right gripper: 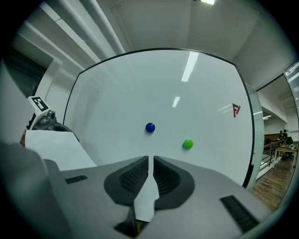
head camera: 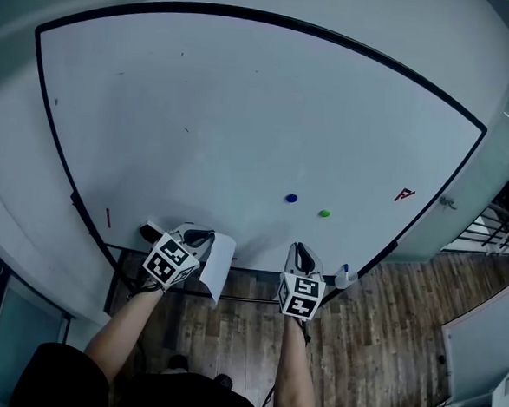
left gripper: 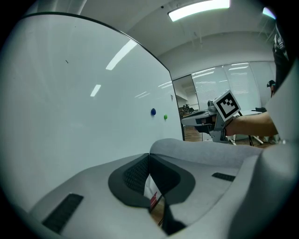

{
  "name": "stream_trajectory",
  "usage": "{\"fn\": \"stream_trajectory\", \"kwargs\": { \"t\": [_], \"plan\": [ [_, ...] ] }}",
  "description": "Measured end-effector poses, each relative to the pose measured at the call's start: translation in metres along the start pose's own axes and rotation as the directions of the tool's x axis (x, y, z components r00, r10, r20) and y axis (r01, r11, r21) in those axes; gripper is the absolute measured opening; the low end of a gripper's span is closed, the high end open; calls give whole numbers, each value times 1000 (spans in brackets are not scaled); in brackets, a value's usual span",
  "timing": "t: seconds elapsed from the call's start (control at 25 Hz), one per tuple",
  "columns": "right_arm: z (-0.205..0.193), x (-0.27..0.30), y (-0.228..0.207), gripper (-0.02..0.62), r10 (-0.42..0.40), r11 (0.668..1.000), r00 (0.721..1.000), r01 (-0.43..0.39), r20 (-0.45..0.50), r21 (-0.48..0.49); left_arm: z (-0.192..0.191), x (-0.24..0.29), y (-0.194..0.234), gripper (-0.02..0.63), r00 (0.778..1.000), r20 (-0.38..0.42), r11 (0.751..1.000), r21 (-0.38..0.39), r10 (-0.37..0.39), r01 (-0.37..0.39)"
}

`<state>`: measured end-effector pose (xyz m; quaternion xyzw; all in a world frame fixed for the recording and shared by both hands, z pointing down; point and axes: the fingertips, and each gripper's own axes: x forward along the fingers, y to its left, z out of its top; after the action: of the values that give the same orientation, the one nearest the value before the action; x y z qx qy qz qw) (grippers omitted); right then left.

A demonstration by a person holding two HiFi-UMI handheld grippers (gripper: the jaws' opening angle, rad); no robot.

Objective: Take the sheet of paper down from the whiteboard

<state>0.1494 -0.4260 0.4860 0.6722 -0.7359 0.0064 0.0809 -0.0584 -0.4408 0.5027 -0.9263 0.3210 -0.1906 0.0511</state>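
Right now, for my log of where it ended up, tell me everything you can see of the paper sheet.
The sheet is plain white, thin paper, blank on the side shown, with straight edges. It is off the whiteboard, held tilted in the air before the board's lower edge. The left gripper is shut on one edge of it; nothing else touches it.

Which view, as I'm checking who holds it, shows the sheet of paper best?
The head view: the whole sheet of paper hangs from the left gripper. The right gripper view shows only part of it; the left gripper view only a sliver between its jaws.
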Motion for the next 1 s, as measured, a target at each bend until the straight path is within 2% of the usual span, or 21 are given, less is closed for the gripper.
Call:
{"fn": "stream_trajectory", "kwargs": {
  "t": [0.52, 1.0],
  "plan": [
    [7, 3, 11, 28, 48, 999, 999, -48, 14, -9, 3, -4, 7, 21, 999, 22, 999, -36, 30, -29],
    [7, 14, 18, 25, 76, 997, 997, -76, 7, -18, -1, -5, 17, 21, 999, 10, 998, -49, 38, -38]
  ]
}}
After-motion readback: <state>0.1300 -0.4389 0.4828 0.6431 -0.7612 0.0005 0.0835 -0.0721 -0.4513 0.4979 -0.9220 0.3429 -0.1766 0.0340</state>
